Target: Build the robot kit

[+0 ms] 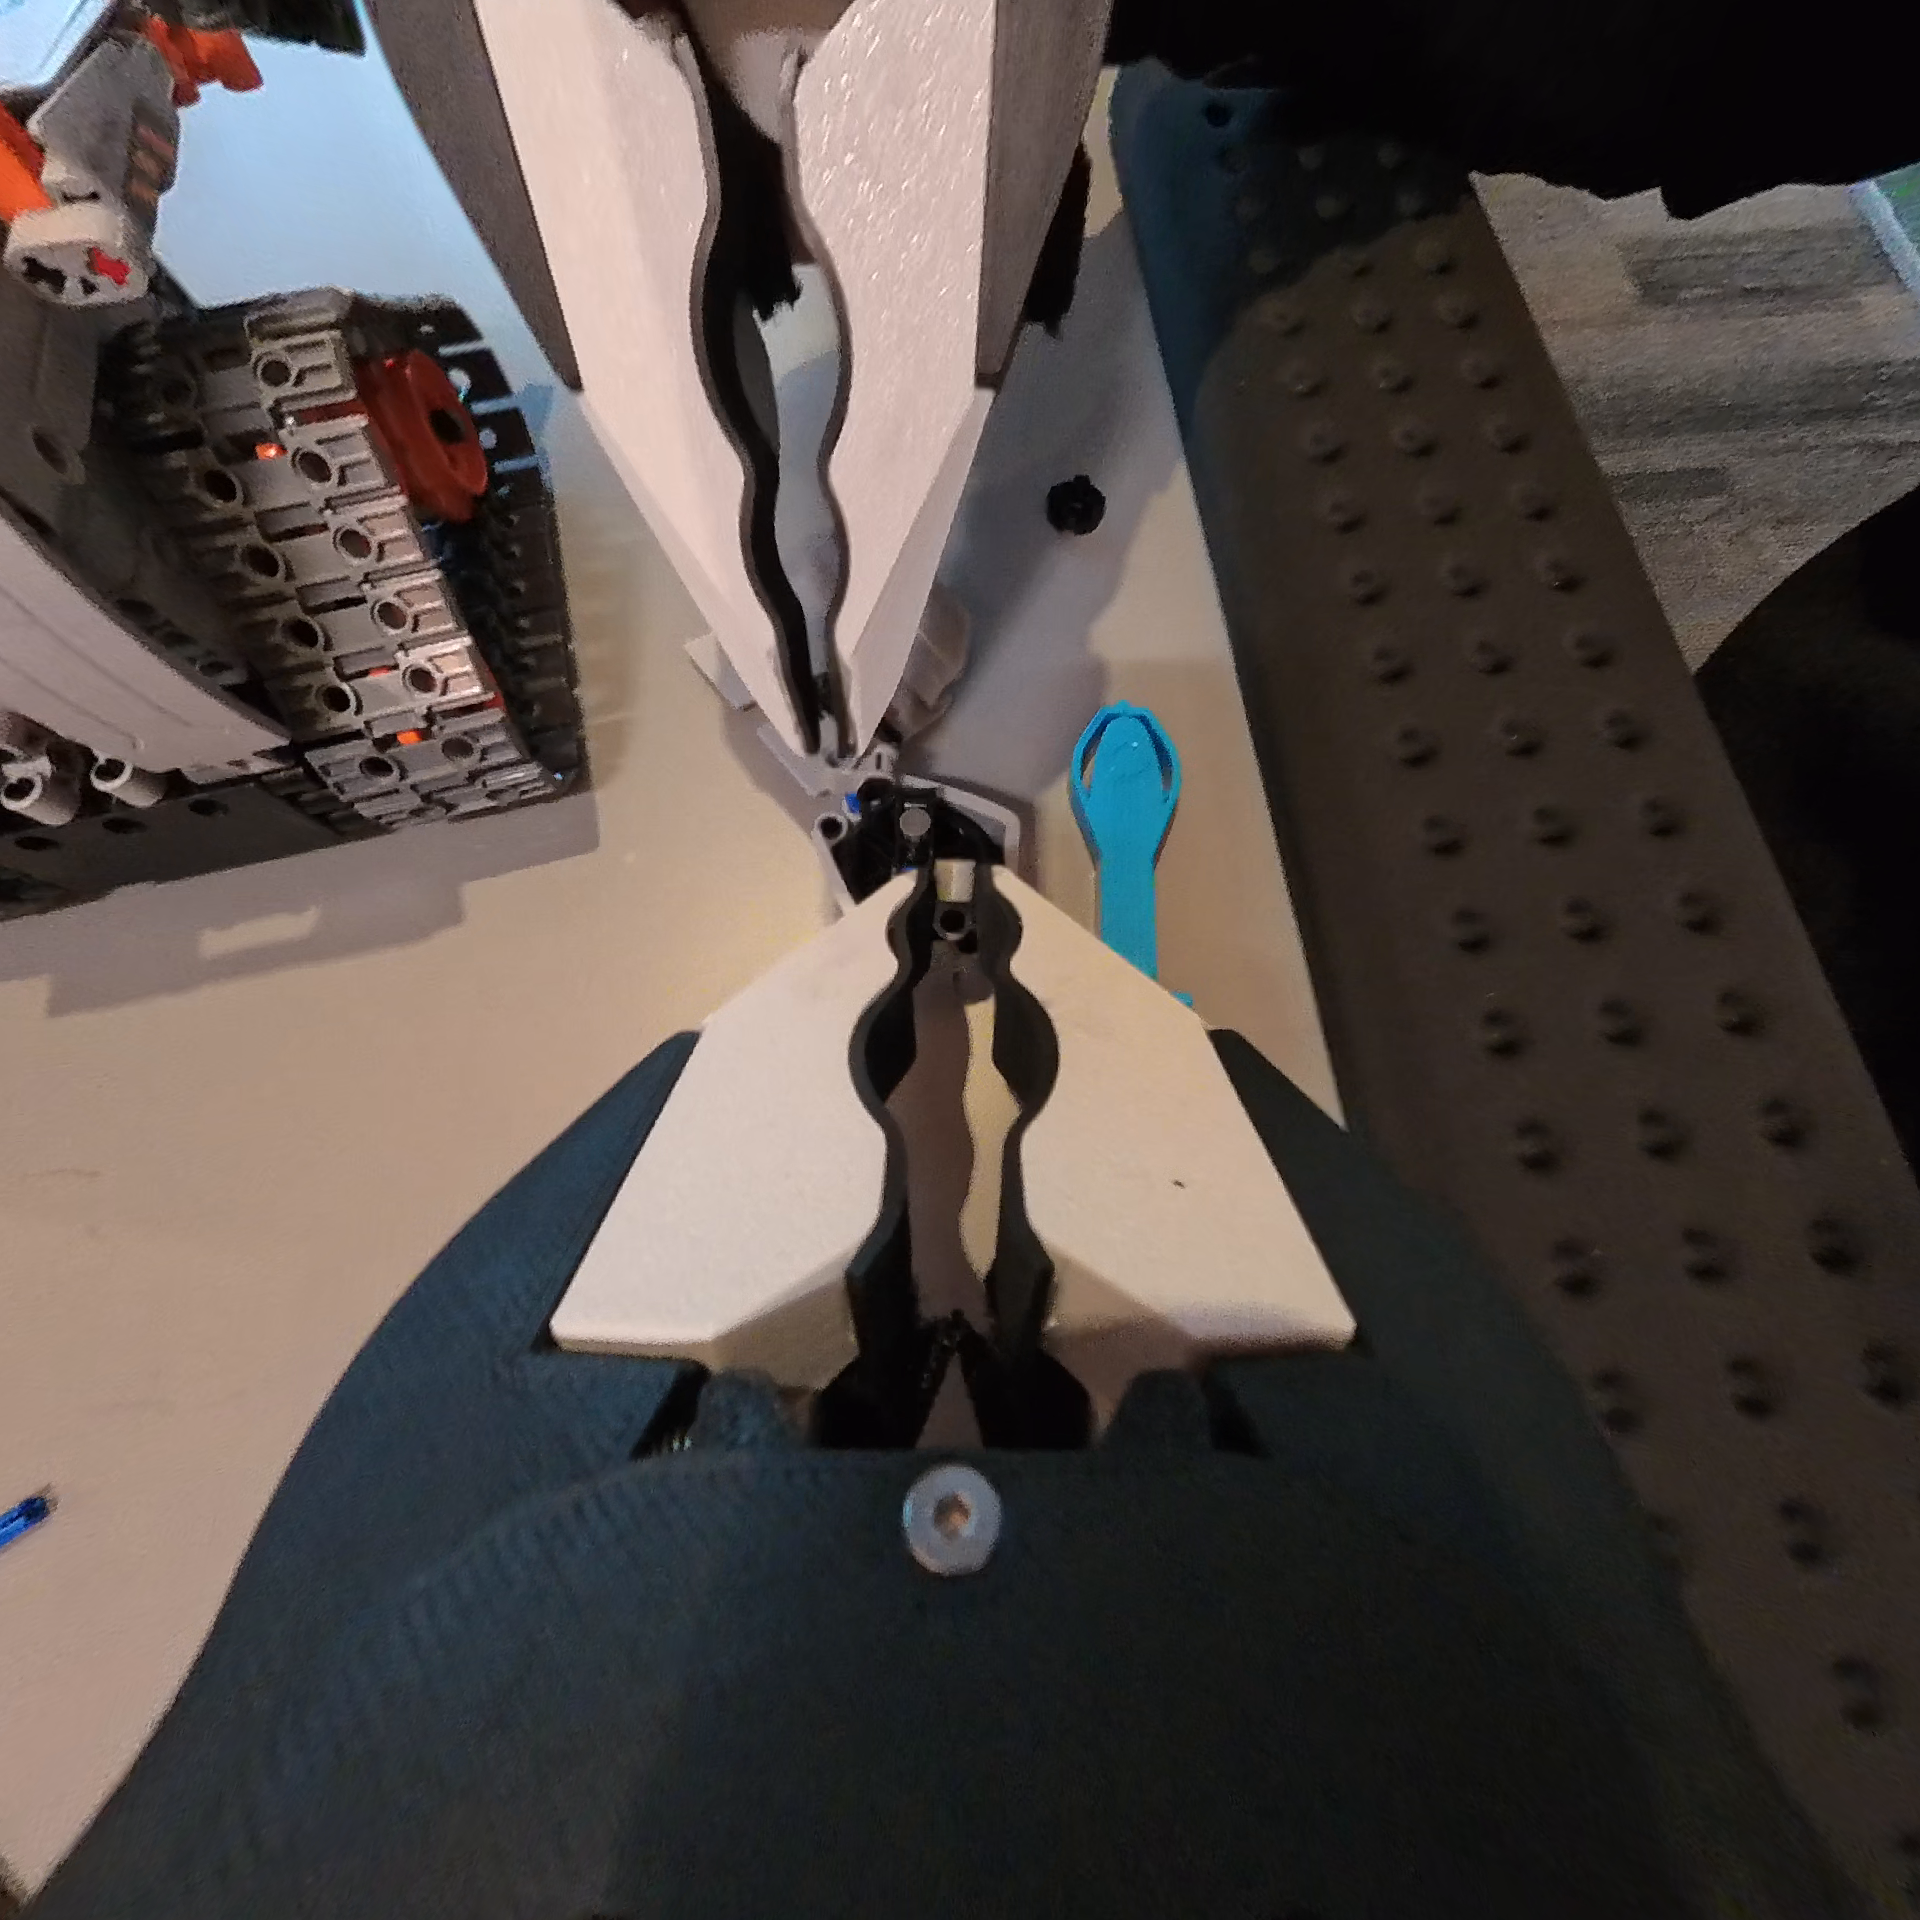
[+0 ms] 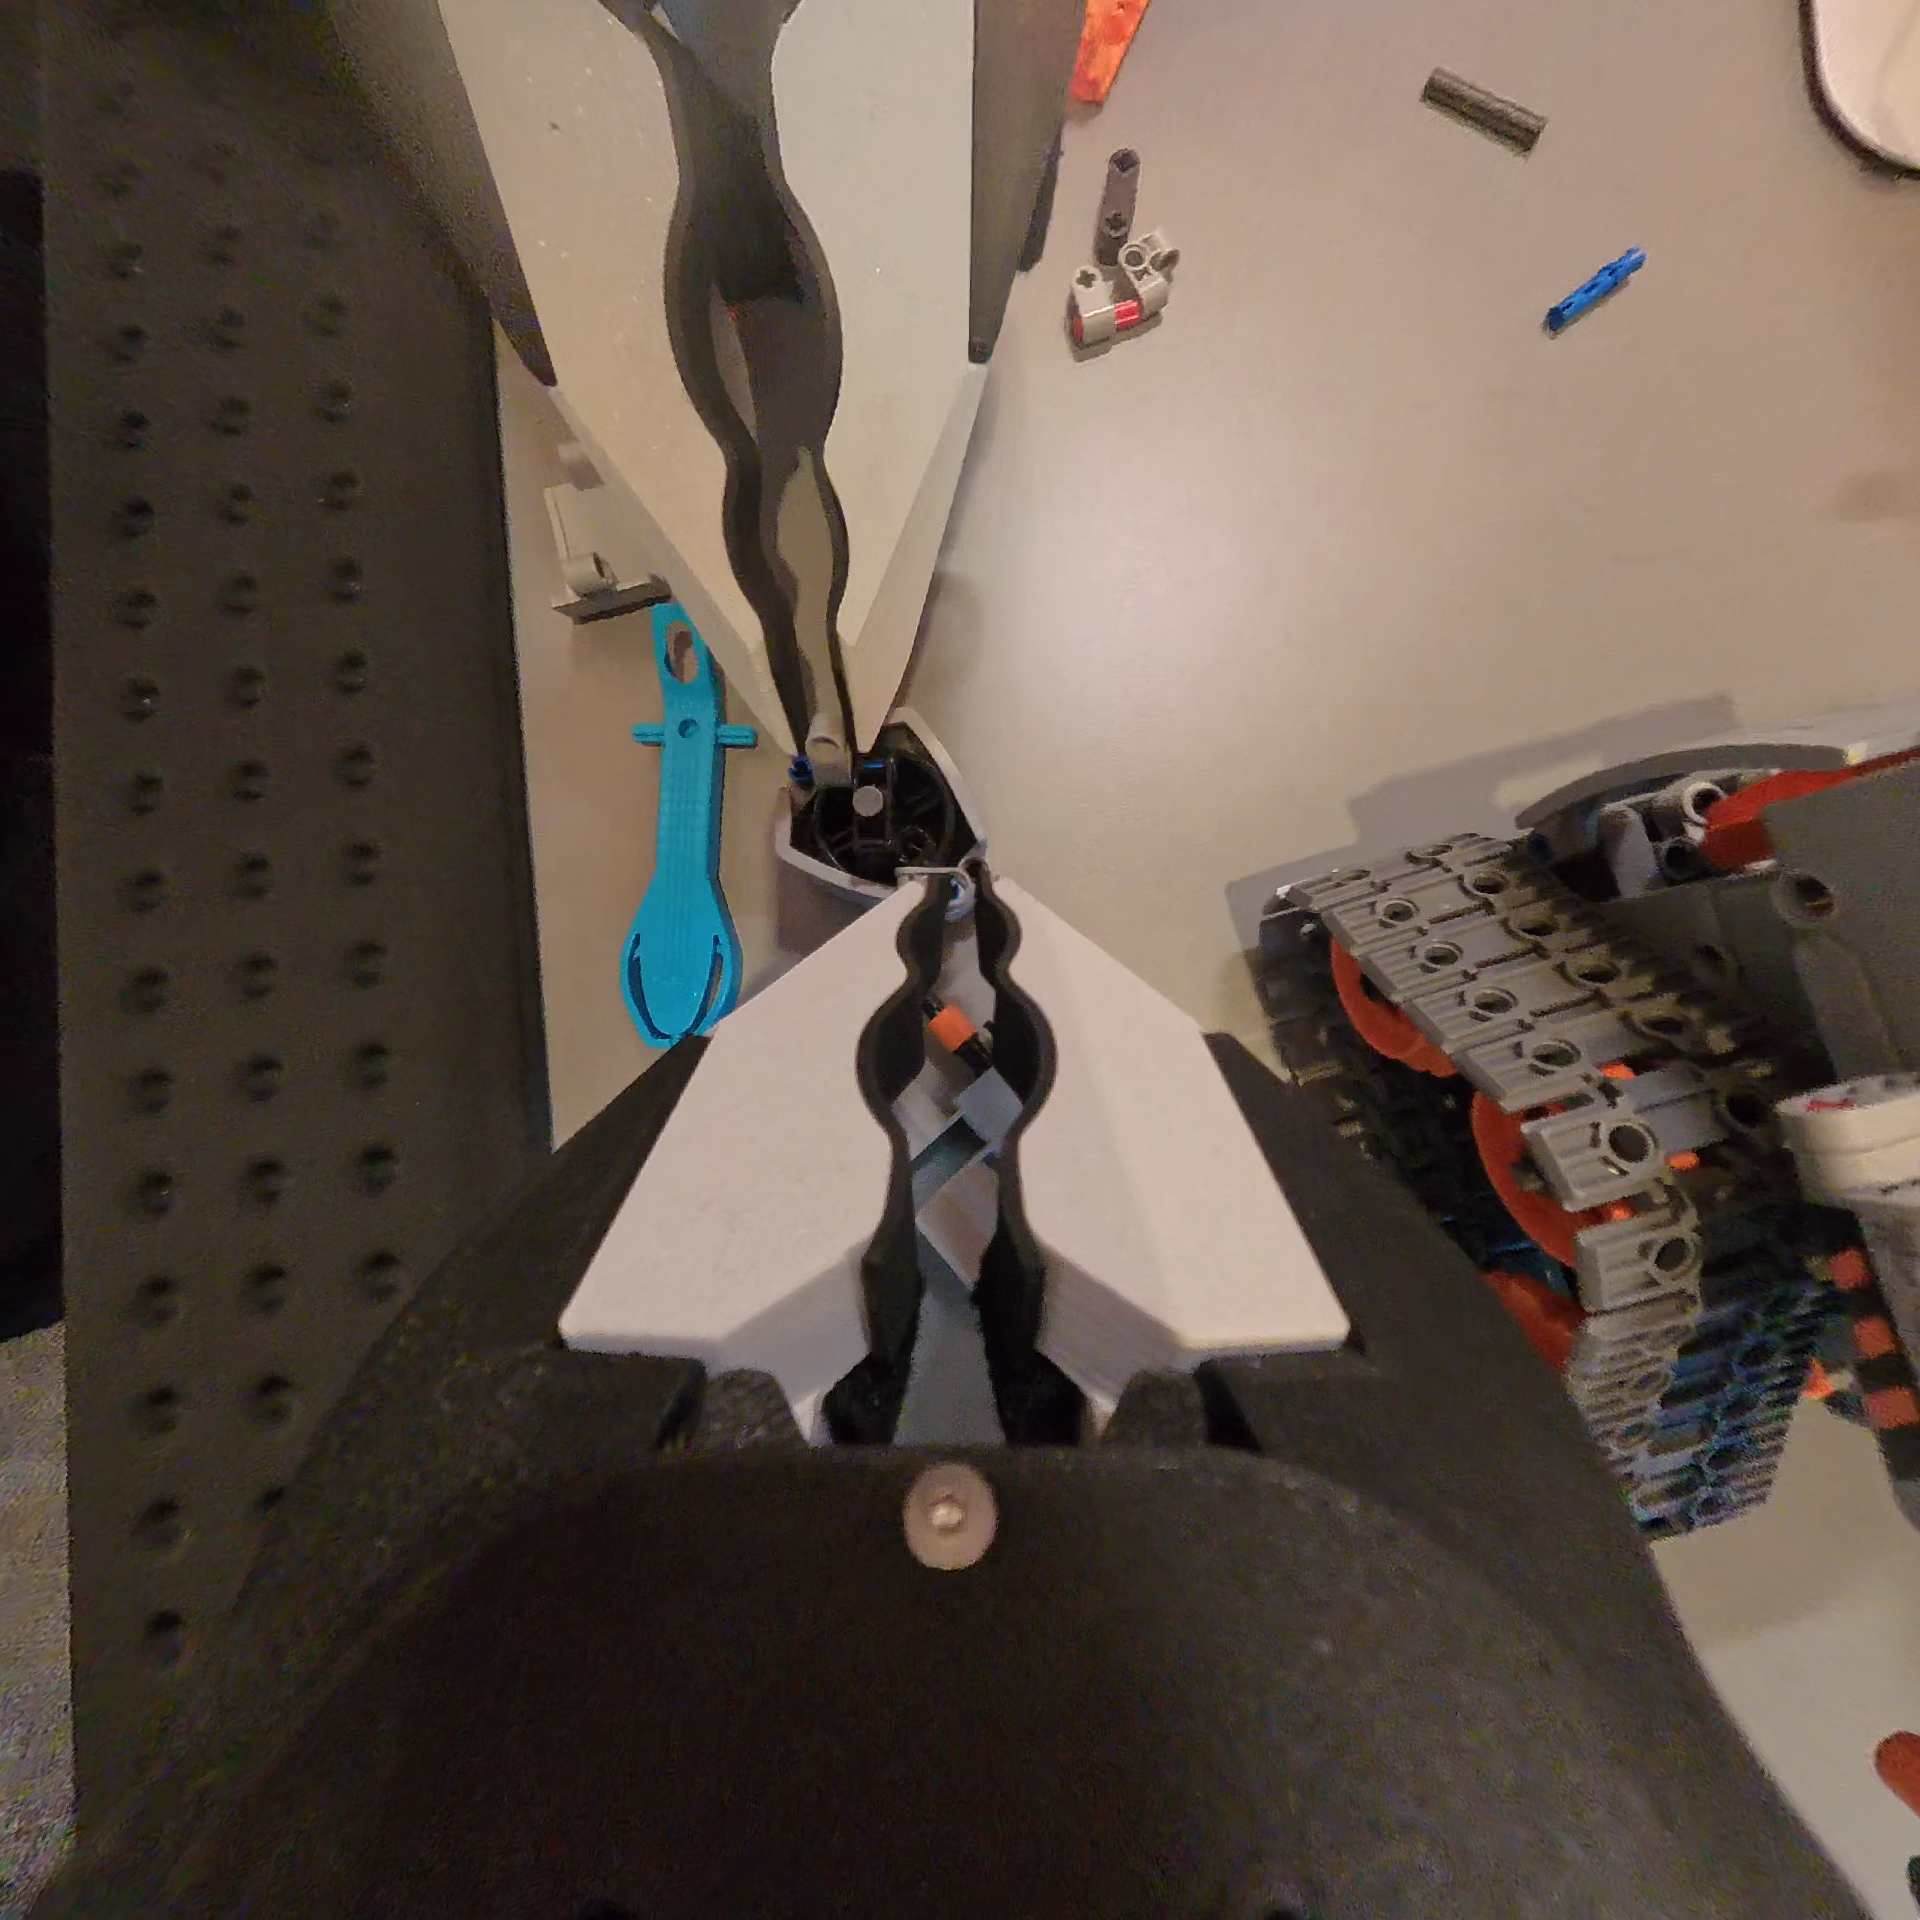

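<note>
A small brick assembly, a black round hub in a grey curved shell, hangs between my two grippers, which meet tip to tip. My left gripper is shut on a pale and black stub on its near side. My right gripper comes in from the top and pinches the far edge. In the right wrist view, my right gripper is shut on the grey rim of the assembly. My left gripper grips a grey pin on the other side. An orange and blue-grey part shows through the right fingers' gap.
A tracked brick vehicle with grey treads and red wheels stands close by. A blue flat tool lies beside a black dimpled mat. A grey connector, a blue pin and a black tube lie loose. The tips of both grippers are at nearly the same place. Both grippers' tips are roughly 15 cm from the grey connector.
</note>
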